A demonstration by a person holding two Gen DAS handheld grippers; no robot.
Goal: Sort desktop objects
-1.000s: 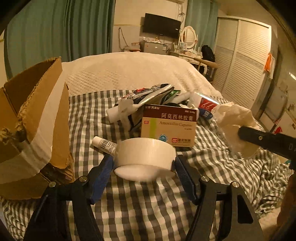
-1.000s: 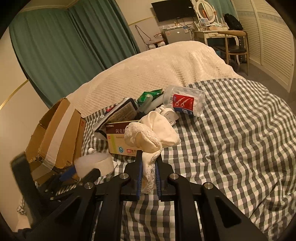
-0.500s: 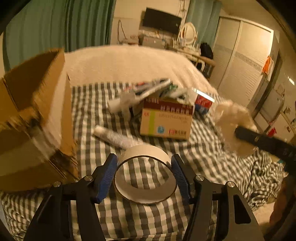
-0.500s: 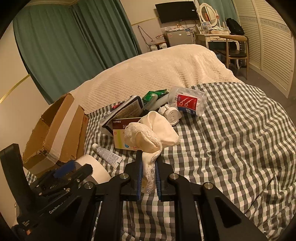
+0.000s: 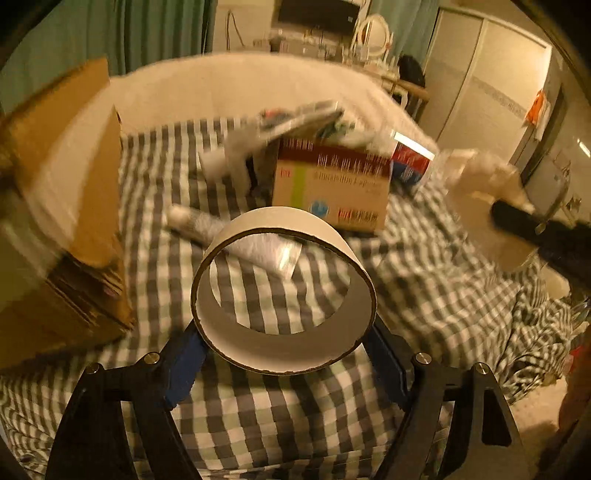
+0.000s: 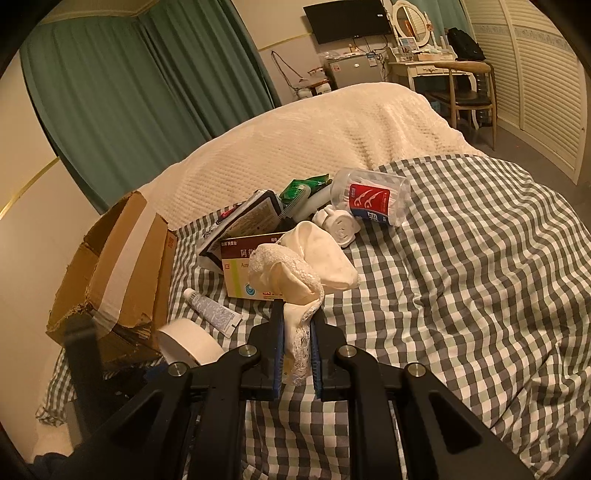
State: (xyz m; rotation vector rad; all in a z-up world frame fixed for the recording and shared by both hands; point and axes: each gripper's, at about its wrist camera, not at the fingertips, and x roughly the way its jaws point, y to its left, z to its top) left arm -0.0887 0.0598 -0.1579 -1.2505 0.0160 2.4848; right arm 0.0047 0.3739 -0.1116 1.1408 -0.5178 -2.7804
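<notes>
Open room: right half of the checked cover lies bare from the clutter out to the bed's far edge, where it meets the cream blanket. Left side is tight. A torn cardboard box stands at the cover's left edge, flaps up, with a small tube lying just beside its lower corner.

Left gripper: tilted down toward the cover, blue pads at either side of a tape roll. The jaws are opening; roll sits between them, tipped so its hollow faces the camera, checks showing through the core. View is motion-blurred, so pad contact cannot be told. From the right wrist view the roll shows as a white drum near the box's front corner.

Right gripper: angled down, jaws narrow, clamped on a cream lace-trimmed cloth. Cloth bunches up above the fingertips and droops over the front of a medicine box.

Clutter, mid-cover: medicine box upright; a dark packet leaning behind it; green sachet; clear tub of floss picks on its side; white plug adapter touching the tub.

Room: teal curtains, wall-mounted TV, dressing table with round mirror, wooden chair, louvred wardrobe doors. Warm, dim light.
</notes>
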